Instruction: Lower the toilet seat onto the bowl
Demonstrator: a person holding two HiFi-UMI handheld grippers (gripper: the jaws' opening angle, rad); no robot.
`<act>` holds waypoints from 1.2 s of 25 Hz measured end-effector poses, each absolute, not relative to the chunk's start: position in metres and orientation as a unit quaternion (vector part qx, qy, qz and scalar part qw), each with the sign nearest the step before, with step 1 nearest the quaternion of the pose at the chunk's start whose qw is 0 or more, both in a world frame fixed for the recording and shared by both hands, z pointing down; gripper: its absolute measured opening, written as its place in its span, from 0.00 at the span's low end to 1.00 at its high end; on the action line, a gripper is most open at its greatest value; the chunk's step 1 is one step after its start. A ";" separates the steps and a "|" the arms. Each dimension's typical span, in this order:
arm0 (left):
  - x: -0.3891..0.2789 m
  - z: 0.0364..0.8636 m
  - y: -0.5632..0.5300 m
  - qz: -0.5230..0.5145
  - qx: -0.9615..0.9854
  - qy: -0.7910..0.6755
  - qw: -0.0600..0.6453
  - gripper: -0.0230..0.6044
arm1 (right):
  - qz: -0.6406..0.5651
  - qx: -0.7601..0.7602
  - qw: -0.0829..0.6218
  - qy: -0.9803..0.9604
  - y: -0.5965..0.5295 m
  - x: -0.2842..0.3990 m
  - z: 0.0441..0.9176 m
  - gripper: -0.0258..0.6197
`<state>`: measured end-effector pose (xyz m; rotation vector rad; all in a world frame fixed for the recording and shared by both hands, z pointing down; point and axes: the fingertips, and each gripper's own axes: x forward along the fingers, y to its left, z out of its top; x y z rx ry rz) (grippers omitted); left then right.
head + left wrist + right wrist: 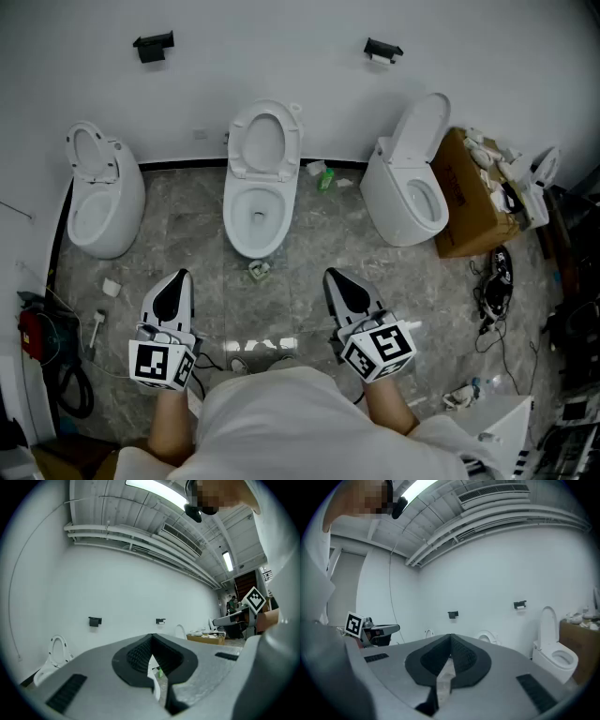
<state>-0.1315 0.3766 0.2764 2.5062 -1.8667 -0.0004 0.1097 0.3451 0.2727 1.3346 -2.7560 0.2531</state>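
Observation:
Three white toilets stand along the far wall. The middle toilet (258, 214) has its seat (260, 141) raised upright against the wall. Both grippers hang low over the floor, well short of it and apart from it. My left gripper (176, 283) points toward the bowl from the front left, jaws shut with nothing between them; its tips (151, 641) meet in the left gripper view. To the front right my right gripper (339, 281) is likewise shut and empty (450, 641). The raised seat (486, 637) shows just past its tips.
A left toilet (98, 202) and a right toilet (412, 192) also have raised seats. A cardboard box (469, 197) stands at the right beside cables (492, 281). A green bottle (325, 176) and a small object (260, 271) lie on the floor near the middle bowl.

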 end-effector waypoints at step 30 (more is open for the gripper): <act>-0.050 0.270 0.333 0.115 0.824 -0.546 -0.099 0.60 | 0.117 0.409 0.024 -0.905 0.304 0.163 0.307 0.04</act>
